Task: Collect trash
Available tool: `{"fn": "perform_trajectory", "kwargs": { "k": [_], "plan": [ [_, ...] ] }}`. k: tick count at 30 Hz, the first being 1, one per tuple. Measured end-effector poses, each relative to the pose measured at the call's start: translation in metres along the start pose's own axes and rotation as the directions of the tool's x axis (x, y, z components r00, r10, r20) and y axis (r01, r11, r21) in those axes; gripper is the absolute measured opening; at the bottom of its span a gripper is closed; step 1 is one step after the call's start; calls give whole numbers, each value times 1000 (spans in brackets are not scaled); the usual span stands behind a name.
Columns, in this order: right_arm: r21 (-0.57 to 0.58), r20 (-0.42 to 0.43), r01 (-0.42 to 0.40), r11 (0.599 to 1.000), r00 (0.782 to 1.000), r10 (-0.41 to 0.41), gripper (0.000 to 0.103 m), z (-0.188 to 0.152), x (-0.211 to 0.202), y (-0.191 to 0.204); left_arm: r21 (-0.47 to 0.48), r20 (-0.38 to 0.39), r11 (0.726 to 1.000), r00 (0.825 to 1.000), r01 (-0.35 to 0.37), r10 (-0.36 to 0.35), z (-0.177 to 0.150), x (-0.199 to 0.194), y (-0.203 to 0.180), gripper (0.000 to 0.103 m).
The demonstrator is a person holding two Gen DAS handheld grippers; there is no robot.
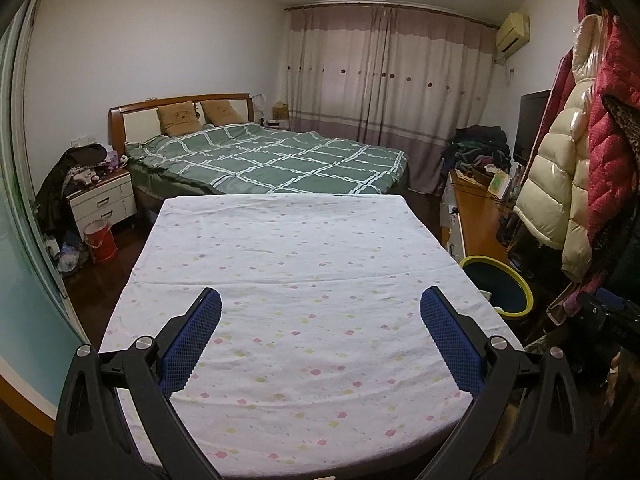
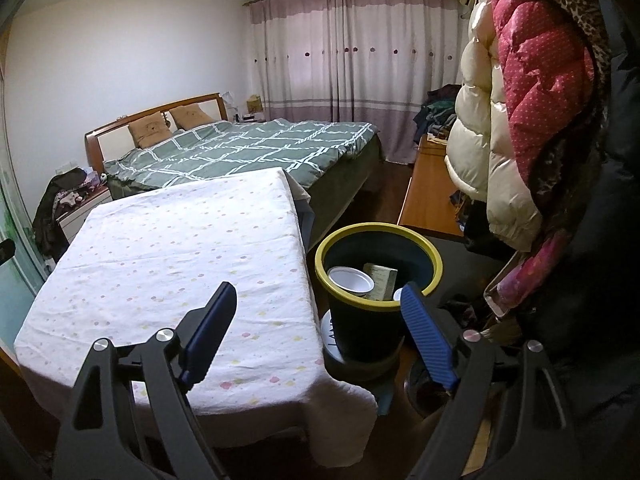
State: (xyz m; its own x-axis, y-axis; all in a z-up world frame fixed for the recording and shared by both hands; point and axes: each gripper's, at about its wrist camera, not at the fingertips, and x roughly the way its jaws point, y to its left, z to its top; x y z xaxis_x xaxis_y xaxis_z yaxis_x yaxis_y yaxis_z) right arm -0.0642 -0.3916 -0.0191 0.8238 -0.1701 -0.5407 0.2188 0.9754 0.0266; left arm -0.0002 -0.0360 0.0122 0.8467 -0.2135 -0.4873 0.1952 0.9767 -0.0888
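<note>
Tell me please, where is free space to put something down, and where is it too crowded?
The cloth-covered table is bare from its near edge to the bed. To its right it is crowded: the yellow-rimmed bin holds a white cup and a box, and hanging coats press close.

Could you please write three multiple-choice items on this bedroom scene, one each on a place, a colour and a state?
1. Where does the trash bin stand?
A. On the green bed
B. On the floor beside the cloth-covered table
C. On the wooden desk

2. What colour is the bin's rim?
A. Red
B. White
C. Yellow-green

3. How is the right hand-held gripper?
A. Open and empty
B. Shut on a cup
C. Shut on a box

Answers: 1 B, the bin sits just off the table's edge in the right wrist view. 2 C, a yellow-green ring tops its dark body. 3 A, its jaws stand wide apart with nothing between them.
</note>
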Motion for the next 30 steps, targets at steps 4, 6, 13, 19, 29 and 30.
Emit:
{"fn": "perform_trajectory", "kwargs": {
  "k": [4, 6, 13, 19, 29, 30],
  "plan": [
    [-2, -4, -2, 1000, 1000, 2, 80, 0, 2, 1, -5, -4, 1000, 1000, -1, 1, 0, 3, 2, 98],
    [1, -5, -5, 1000, 1000, 5, 80, 0, 3, 1, -2, -7, 1000, 1000, -3, 3, 1, 5, 1, 98],
    [3, -5, -7, 1000, 1000, 7, 80, 0, 3, 2, 3, -10, 1000, 1000, 0, 0, 1, 6, -1, 98],
    [2, -5, -9, 1000, 1000, 9, 80, 0, 3, 2, 4, -7, 1000, 1000, -3, 3, 0, 6, 0, 98],
    [0, -8, -7, 1000, 1000, 7, 80, 0, 4, 3, 4, -10, 1000, 1000, -2, 2, -2, 6, 0, 98],
    [0, -8, -7, 1000, 1000, 7, 80, 1, 4, 3, 4, -10, 1000, 1000, -2, 3, -2, 6, -1, 98]
  ]
}}
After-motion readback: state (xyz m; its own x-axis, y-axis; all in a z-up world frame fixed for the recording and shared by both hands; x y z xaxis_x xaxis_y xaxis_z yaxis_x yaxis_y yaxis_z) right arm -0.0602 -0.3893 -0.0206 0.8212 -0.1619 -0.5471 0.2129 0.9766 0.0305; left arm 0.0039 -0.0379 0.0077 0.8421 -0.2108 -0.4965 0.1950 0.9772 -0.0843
